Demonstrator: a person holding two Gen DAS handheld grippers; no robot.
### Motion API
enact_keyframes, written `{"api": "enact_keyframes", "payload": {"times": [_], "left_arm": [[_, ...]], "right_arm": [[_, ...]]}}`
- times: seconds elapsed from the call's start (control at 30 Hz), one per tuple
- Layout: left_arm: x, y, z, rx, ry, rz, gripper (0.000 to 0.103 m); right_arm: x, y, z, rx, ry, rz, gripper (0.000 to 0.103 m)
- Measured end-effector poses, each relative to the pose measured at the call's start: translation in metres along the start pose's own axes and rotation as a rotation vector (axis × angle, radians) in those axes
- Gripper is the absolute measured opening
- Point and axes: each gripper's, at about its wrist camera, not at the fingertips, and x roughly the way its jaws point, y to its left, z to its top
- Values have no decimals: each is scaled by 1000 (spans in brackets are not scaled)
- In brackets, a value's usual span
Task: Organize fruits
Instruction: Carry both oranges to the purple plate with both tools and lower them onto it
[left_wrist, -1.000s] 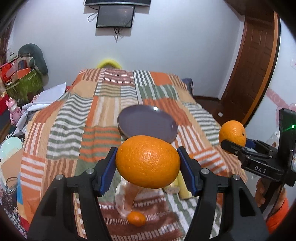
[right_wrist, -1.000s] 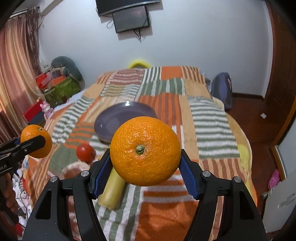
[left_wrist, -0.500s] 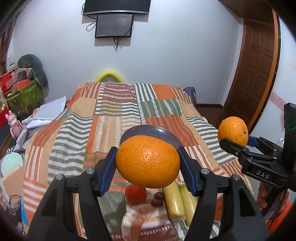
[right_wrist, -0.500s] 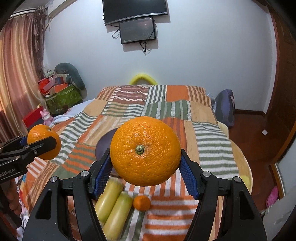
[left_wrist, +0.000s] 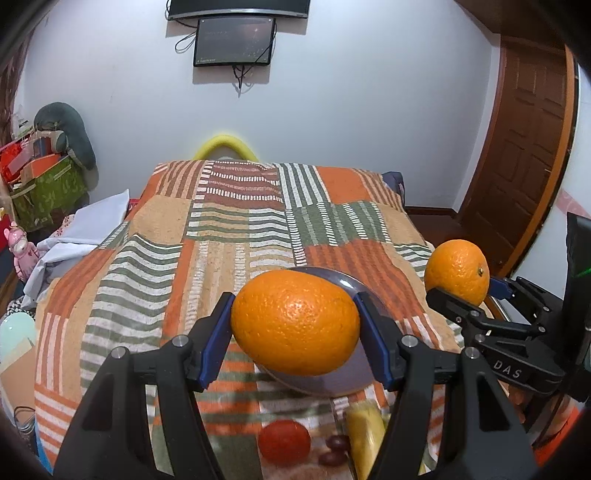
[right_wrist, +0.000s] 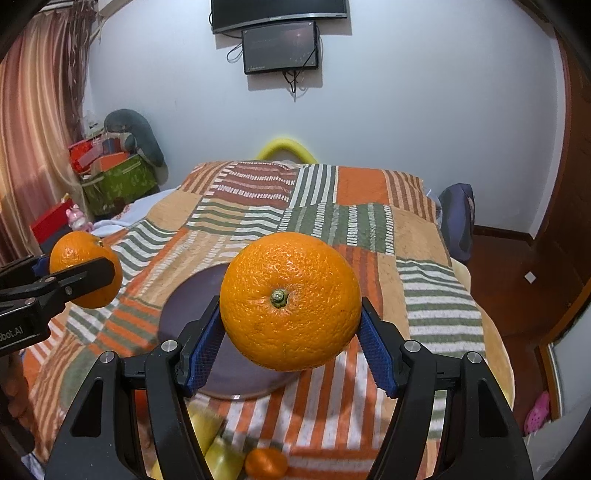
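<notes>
Both grippers are carrying 1 orange each above the bed (left_wrist: 155, 258). The left gripper (left_wrist: 295, 332) is clamping its fingers on the left orange (left_wrist: 295, 321), and the right gripper (right_wrist: 291, 328) is squeezing the right orange (right_wrist: 290, 306), stem facing the camera. The purple plate (right_wrist: 192, 295) is sitting on the striped blanket right below them, with a tomato (left_wrist: 283, 439) and yellow fruit (left_wrist: 364, 428) nearer the camera.

Left tongs (left_wrist: 295, 326) clamp orange (left_wrist: 295, 321) — above plate (left_wrist: 347, 380).
</notes>
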Motion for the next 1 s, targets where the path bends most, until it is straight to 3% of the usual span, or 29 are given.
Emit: {"api": "enact_keyframes", "payload": {"times": [0.63, 1.0], "left_arm": [[110, 18, 3, 27, 166, 65, 64], [147, 23, 0, 12, 259, 29, 64]], "right_arm": [[88, 5, 2, -60, 161, 21, 66], [118, 13, 1, -111, 253, 59, 66]]}}
